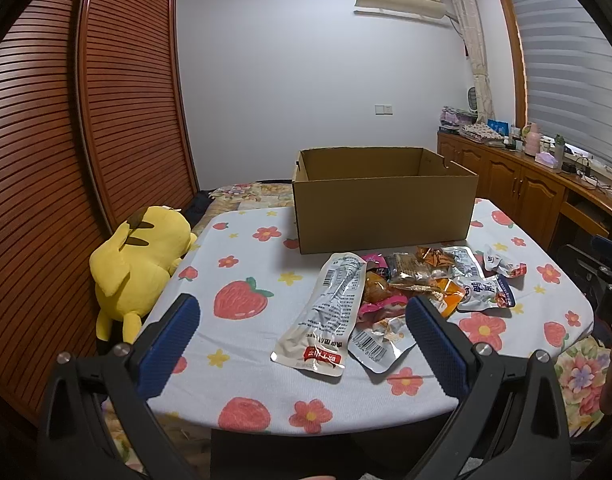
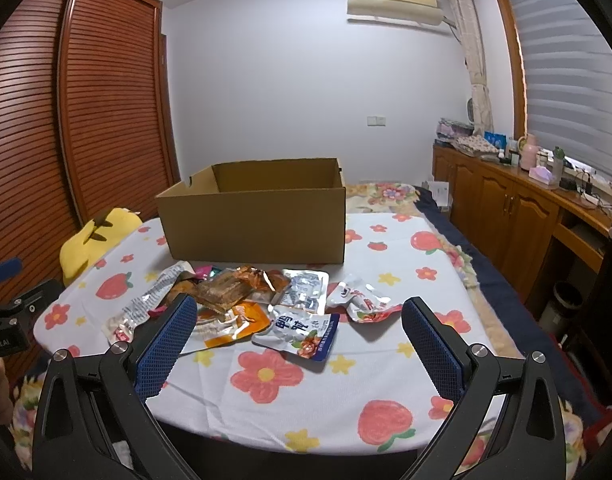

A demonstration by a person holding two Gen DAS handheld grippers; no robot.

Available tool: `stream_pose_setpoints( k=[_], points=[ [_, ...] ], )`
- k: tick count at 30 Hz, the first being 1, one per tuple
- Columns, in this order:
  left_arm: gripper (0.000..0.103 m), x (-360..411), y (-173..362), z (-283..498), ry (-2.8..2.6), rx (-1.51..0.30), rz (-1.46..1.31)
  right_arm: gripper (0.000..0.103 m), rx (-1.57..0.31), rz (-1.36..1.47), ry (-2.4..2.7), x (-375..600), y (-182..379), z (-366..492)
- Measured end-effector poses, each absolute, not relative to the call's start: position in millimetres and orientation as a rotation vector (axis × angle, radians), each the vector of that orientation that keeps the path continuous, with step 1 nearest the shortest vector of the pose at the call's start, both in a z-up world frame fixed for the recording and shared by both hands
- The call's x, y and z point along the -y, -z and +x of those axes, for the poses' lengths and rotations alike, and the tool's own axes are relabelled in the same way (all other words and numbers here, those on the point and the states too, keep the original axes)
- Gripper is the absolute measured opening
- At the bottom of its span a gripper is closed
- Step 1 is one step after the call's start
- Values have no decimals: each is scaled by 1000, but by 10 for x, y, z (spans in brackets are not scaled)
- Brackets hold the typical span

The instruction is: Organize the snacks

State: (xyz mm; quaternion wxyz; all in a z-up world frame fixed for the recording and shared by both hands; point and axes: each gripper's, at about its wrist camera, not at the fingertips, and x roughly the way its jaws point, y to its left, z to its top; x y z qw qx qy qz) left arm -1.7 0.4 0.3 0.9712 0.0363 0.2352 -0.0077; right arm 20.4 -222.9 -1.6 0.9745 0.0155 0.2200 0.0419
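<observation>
Only left view — whole plush toy.

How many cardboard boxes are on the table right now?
1. The cardboard box stands open-topped at the far side of the table, just behind the pile of snack packets. Its floor is hidden from both views.

Dim, even indoor light, bluish cast. Pale daylight through window blinds. Soft shadows. Strong fisheye bending, black corners. Glare on foil packets.
</observation>
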Motion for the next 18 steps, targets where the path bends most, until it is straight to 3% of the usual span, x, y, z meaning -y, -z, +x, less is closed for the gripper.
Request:
stream_pose_setpoints(
  k=[18],
  points=[
    [103, 11, -36, -8, 20, -474, 75, 103, -443, 31, -81, 2222, 28, 198]
  ],
)
